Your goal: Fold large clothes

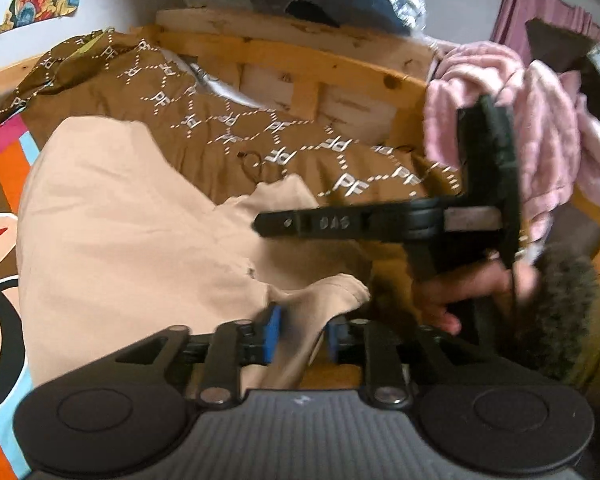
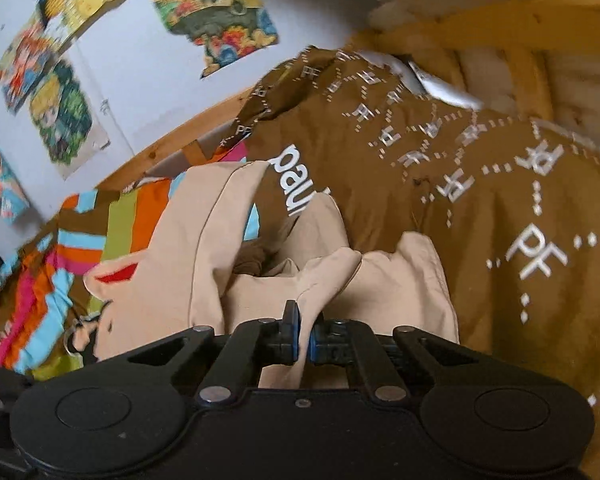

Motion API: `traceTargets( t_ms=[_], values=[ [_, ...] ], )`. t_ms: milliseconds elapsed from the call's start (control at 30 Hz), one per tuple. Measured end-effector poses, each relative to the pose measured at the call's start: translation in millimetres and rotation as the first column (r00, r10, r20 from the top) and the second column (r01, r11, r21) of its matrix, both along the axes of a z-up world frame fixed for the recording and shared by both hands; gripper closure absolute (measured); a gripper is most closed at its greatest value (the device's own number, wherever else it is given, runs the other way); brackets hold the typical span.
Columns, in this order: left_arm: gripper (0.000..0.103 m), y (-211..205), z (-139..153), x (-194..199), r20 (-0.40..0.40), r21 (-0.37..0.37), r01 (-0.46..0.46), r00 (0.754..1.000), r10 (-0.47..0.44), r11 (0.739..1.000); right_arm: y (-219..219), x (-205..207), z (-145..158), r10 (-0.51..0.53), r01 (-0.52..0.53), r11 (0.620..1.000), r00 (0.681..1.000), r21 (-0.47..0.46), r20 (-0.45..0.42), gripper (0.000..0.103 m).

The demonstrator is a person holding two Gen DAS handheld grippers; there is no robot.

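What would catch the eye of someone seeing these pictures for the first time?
Most striking is the beige garment bunched in the middle of the bed, a fold of it pinched in the right tool. Behind it spreads a brown cover printed with white PF letters. In the left wrist view, a fluffy pink blanket hangs over the wooden bed frame at right.

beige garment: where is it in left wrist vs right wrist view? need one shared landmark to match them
Left wrist: the beige garment fills the centre-left, and an edge runs between the left hand-held gripper pads.
Right wrist: the beige garment sits at centre, and a fold is pinched in the right hand-held gripper.
Shared landmark: the brown PF-print fabric, lying behind the garment in both views.
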State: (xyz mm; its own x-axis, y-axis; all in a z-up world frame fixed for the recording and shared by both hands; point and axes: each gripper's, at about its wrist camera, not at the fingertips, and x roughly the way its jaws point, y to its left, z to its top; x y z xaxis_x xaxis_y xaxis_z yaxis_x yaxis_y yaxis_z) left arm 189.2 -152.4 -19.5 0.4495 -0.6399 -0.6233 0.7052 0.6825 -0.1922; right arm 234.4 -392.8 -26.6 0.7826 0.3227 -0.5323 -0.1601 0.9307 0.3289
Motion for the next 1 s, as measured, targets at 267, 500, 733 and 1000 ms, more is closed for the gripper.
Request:
traceTargets(
  t_ms=[267,500,733,1000],
  values=[
    [0.039,62,34,-7,0.061,-0.137,-0.125,0.989,0.135,0.983,2,-1,0,-0.008,0.008,1.0,1.0,-0.023,0.002,0.099],
    [0.056,130,6,41,-0.03,-0.05,-0.445,0.896,0.444,0.894,5,4,-3,-0.012,0.012,0.999,1.0,-0.031,0.005,0.099],
    [0.061,129,-28,63,-0.174,-0.023,-0.4,0.904,0.39,0.916,12,0,2,-0.003,0.007,0.997,0.999,-0.081,0.047,0.101],
    [0.083,54,-24,61,-0.085,0.109,-0.243,0.964,0.253,0.964,18,-12,17,-0.076,0.134,0.943,0.978,-0.303,0.195,0.102]
  ],
)
